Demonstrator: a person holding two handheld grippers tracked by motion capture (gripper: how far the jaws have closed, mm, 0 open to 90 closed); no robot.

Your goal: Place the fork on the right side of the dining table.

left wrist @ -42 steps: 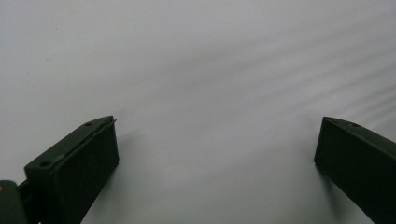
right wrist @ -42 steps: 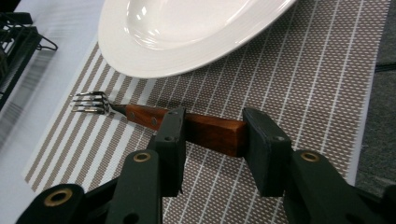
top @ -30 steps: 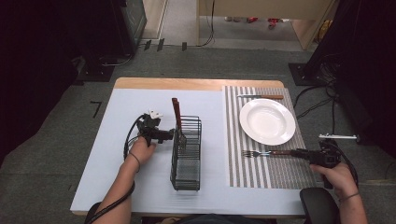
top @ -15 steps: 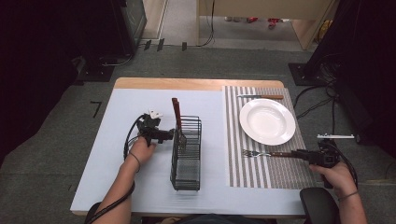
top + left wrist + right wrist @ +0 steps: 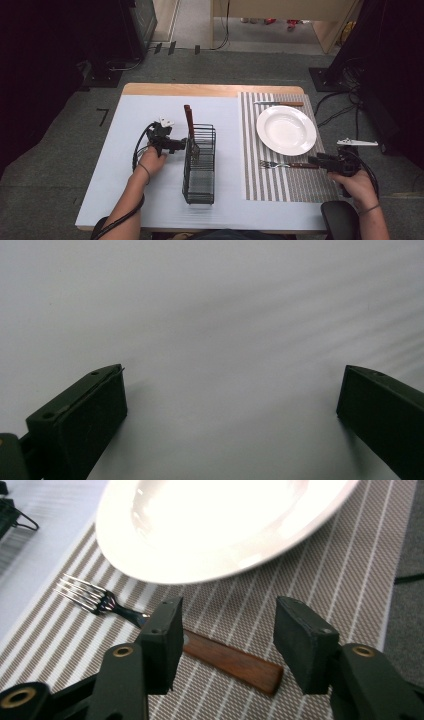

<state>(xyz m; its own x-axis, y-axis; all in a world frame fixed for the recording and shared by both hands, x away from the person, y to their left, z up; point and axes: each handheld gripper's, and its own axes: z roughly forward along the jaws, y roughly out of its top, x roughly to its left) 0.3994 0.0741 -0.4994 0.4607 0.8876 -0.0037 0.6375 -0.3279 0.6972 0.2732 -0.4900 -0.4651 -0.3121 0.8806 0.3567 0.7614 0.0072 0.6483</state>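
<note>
Parted tongs [image 5: 227,645] above fork [image 5: 200,647]

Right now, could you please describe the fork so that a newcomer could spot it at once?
Find the striped placemat on the table's right side, then the white plate on it. The fork lies flat just below the plate, tines pointing left, in front of the right gripper. Unlike the knife beyond the plate, it has tines.

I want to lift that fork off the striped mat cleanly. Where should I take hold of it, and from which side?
Grip the fork by its wooden handle, coming straight down from above. It lies flat beside the plate, so close across the handle's narrow width, clear of the tines.
</note>
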